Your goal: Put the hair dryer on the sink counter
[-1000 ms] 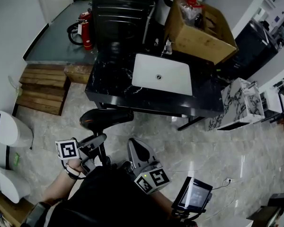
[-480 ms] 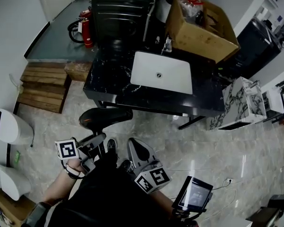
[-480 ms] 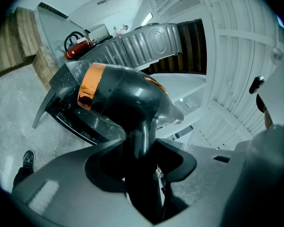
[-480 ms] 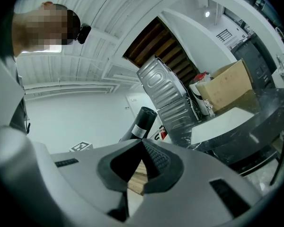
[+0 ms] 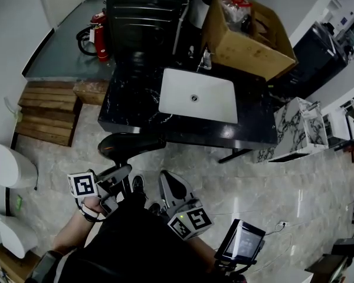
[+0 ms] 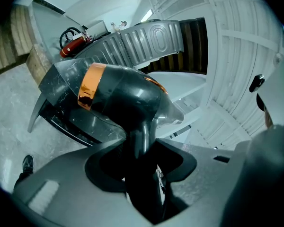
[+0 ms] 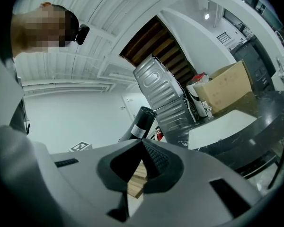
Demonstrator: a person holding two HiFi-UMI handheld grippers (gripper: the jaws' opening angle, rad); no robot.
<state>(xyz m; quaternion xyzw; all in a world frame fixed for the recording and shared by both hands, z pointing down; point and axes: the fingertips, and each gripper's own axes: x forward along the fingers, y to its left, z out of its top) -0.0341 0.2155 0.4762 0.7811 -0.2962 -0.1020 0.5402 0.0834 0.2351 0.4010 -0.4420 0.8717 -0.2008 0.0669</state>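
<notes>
Where the floor meets the left wall, a white bin (image 5: 9,167) stands, with a wooden pallet (image 5: 47,114) just beyond it and a red fire extinguisher (image 5: 100,37) further back.

Left gripper (image 5: 121,174): fingers clenched on the handle of the hair dryer (image 5: 130,145). The left gripper view confirms this: the handle runs down between the fingers of the left gripper (image 6: 139,148), and the dark body of the hair dryer (image 6: 128,98), with its copper band, stands above them. The hair dryer hangs over the floor, just in front of the near edge of the black marble worktop (image 5: 130,108) and not resting on it.

A white sink (image 5: 197,95) is set into the worktop, to the right of the dryer.

Right gripper (image 5: 170,184): near the left one, over the floor. In its own view the right gripper (image 7: 142,143) has its fingers clenched tip to tip, with nothing between them.

A cardboard box (image 5: 248,37) sits at the back right of the worktop.
</notes>
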